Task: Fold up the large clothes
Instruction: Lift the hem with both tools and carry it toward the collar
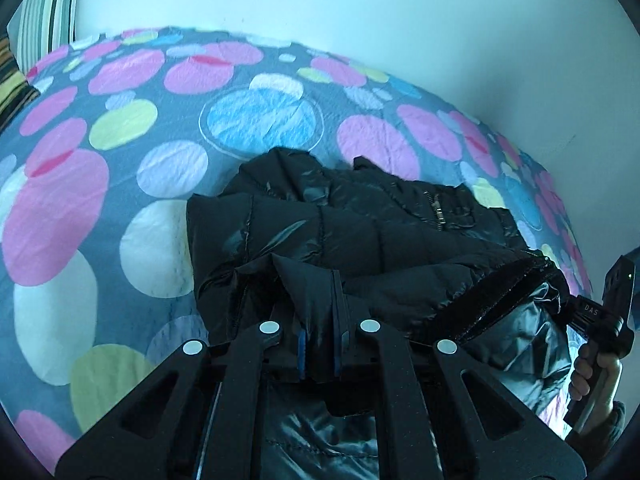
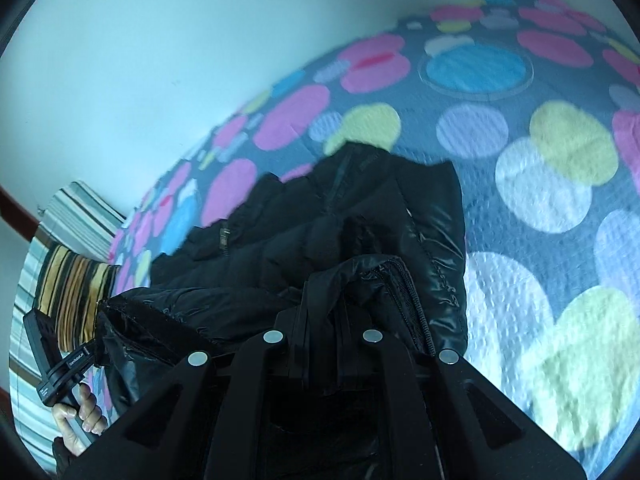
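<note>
- Your left gripper (image 1: 320, 308) is clamped on a fold of the black puffer jacket (image 1: 360, 224); the shiny fabric bunches between the two fingers and spills back over them toward the camera.
- Your right gripper (image 2: 322, 316) is likewise closed tight on the jacket, with a rolled edge beside the open zipper (image 2: 416, 304) pinched between its fingers.
- The jacket is partly lifted at the near end, where you hold it, while its far part lies on the bedspread (image 1: 120, 160), a grey cover printed with pink, blue, yellow and white circles.
- The jacket sits around the middle of the bed; the cover shows on both sides of it and beyond it up to the wall edge.
- In the left wrist view, a small metal zipper pull (image 1: 438, 210) shows on the jacket's upper surface, and the silvery lining (image 1: 528, 340) is exposed on the right side.
- In that same view your right hand (image 1: 596, 376) grips the handle of the other gripper at the right edge.
- In the right wrist view your left hand (image 2: 80, 412) holds its handle at the lower left.
- A pale wall (image 1: 360, 8) runs along the far edge of the bed.
- Striped pillows (image 2: 76, 284) lie at one end of the bed, seen at the left edge of the right wrist view.
</note>
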